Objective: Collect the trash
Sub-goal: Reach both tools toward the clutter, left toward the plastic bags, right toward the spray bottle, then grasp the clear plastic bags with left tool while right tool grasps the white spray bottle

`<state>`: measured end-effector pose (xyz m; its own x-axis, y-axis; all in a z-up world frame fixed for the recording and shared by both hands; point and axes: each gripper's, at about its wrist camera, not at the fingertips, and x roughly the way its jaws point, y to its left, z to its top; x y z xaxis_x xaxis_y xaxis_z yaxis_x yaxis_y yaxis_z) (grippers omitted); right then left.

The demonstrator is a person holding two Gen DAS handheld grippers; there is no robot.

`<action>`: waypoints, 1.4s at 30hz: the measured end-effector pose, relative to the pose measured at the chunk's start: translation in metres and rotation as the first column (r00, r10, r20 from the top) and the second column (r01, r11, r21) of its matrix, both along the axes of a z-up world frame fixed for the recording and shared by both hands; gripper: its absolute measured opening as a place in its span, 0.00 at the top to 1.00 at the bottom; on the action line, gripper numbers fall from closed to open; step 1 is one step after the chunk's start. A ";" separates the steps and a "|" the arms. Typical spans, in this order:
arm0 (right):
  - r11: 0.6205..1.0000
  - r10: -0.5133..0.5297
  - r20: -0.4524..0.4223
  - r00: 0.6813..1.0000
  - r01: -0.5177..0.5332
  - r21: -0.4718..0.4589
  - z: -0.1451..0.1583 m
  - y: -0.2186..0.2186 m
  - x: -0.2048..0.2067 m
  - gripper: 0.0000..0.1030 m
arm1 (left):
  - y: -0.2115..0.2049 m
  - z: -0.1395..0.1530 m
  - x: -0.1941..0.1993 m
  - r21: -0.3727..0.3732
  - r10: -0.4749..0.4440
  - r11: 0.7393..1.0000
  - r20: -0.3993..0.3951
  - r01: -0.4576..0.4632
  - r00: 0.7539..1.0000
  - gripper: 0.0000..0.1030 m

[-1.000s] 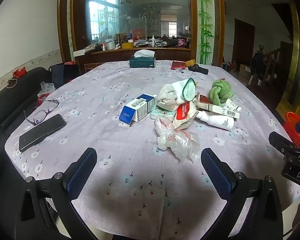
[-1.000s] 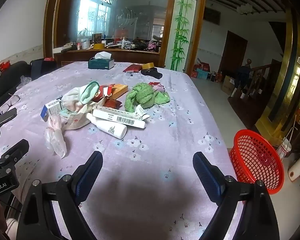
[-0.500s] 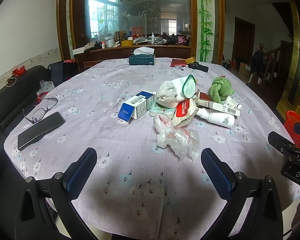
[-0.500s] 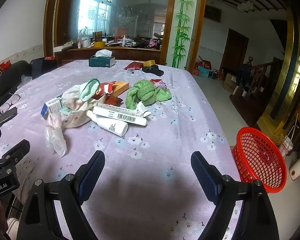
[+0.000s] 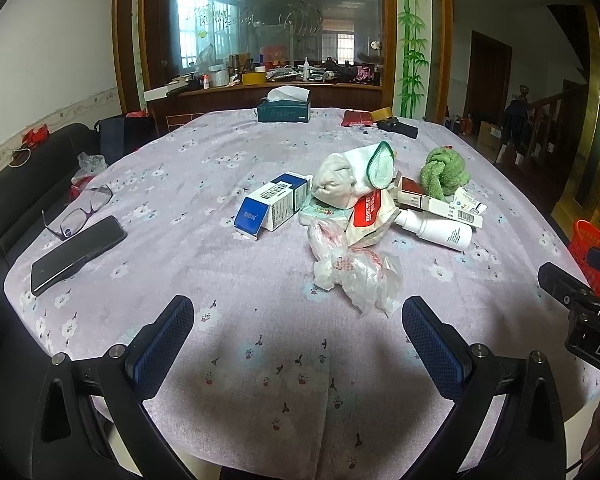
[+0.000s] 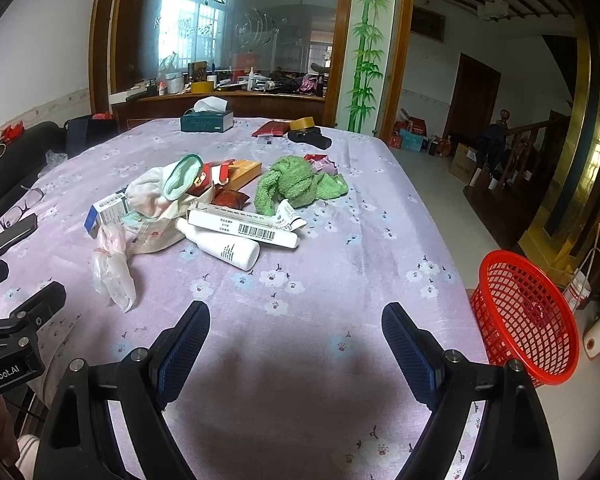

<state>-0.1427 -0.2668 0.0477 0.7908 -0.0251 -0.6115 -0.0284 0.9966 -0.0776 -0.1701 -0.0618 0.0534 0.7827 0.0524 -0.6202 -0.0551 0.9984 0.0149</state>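
Note:
A heap of trash lies mid-table on the lilac flowered cloth [image 5: 220,360]: a crumpled clear plastic bag [image 5: 356,276] [image 6: 114,268] nearest me, a blue and white box [image 5: 272,204], a white bottle [image 5: 436,230] [image 6: 220,244], a long white barcode carton [image 6: 244,230], a white sock with a green cuff [image 5: 352,178] and a green cloth [image 6: 296,188]. My left gripper [image 5: 298,320] hovers open over the near cloth, short of the bag. Further right, my right gripper [image 6: 296,326] also stands open with nothing between its fingers. A red mesh basket [image 6: 524,316] stands on the floor at the table's right.
A black phone [image 5: 78,254] and glasses [image 5: 80,210] lie at the table's left edge. A tissue box [image 5: 284,110], a red wallet and a tape roll sit at the far end. A black sofa [image 5: 28,184] runs along the left.
Both views have tipped very slightly, so the heap sits a little higher in the picture. Nothing on the table has moved and both grippers stay open.

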 end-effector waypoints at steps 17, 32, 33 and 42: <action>0.924 0.321 -0.165 0.933 -0.271 0.269 -0.006 0.000 0.065 0.59 | 0.005 -0.004 0.050 -0.133 -0.120 0.986 -0.135 0.102 0.984 0.08; 0.906 0.374 -0.309 0.875 -0.272 0.324 -0.031 -0.004 0.147 0.59 | 0.001 -0.027 0.102 -0.168 -0.144 0.980 -0.217 0.108 0.966 0.43; 0.904 0.380 -0.303 0.874 -0.281 0.323 -0.031 0.000 0.149 0.58 | 0.003 -0.026 0.101 -0.164 -0.143 0.980 -0.215 0.109 0.966 0.43; 0.832 0.538 -0.295 0.789 -0.444 0.332 -0.024 0.038 0.120 0.55 | 0.038 -0.025 0.086 -0.178 -0.155 0.977 -0.214 0.118 0.964 0.43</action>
